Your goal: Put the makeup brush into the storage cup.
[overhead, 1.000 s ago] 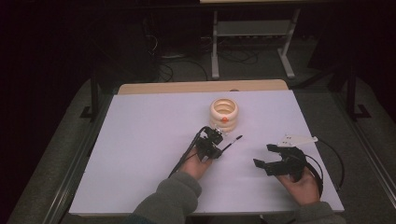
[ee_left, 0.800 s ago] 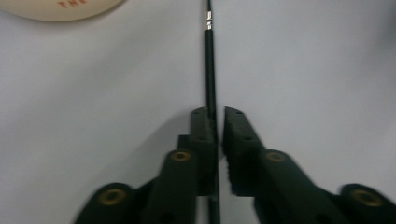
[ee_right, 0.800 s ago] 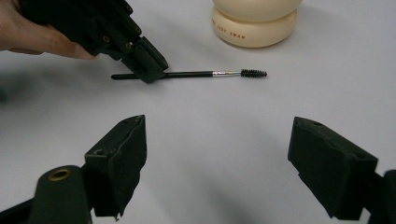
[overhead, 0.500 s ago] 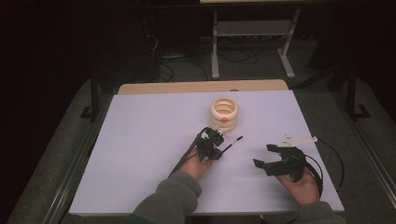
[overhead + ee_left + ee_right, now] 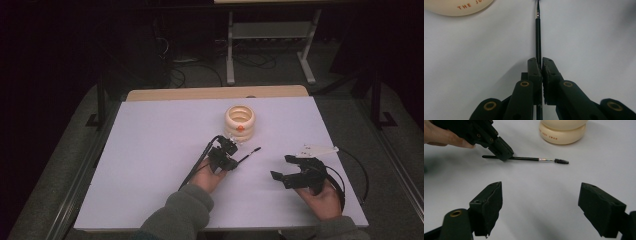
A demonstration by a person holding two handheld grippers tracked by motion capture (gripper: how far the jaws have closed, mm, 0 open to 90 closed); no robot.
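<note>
A thin black brush (image 5: 529, 159) with a small bristle tip lies low over the white table. My left gripper (image 5: 541, 65) is shut on its black handle (image 5: 538, 35), seen in the high view (image 5: 231, 159) just below a cream ringed holder (image 5: 240, 121). The brush tip (image 5: 256, 149) points right, away from the holder. The other hand's gripper (image 5: 501, 151) shows at the upper left of the right gripper view, clamped on the handle. My right gripper (image 5: 287, 167) rests near the table's right front, jaws wide apart with nothing between them (image 5: 540, 205).
The white table top (image 5: 150, 150) has a wooden strip (image 5: 215, 93) along its far edge. A small white flat piece (image 5: 317, 149) lies just beyond the right gripper. Black cables trail from both grippers. Dark floor and a metal stand lie beyond the table.
</note>
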